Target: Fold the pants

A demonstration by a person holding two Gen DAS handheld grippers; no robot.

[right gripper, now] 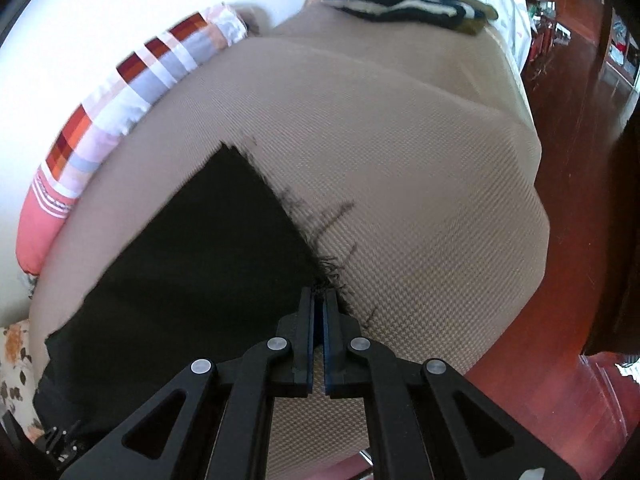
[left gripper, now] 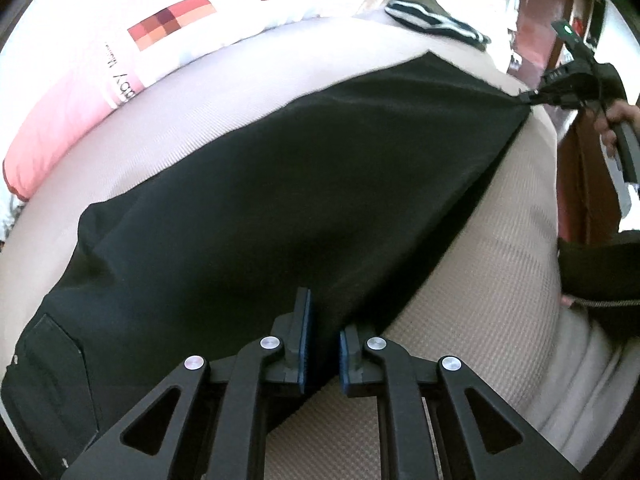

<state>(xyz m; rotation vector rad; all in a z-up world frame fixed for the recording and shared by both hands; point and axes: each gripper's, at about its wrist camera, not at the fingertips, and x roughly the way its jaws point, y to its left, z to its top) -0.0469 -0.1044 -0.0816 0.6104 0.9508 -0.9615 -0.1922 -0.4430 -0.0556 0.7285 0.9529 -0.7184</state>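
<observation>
Soft, limp pants point(left gripper: 280, 184) drape easily; take them at edges. Left gripper point(left gripper: 322, 346) pinches the near edge; right gripper point(right gripper: 319, 308) clamps the frayed hem ahead.

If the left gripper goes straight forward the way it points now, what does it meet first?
Most likely the black pants: the left gripper already pinches their edge, and the cloth fills the view just ahead, lying on the beige bed cover.

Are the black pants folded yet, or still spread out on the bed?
Spread: the black pants lie flat and long across the beige bed cover, with no fold-over visible.
</observation>
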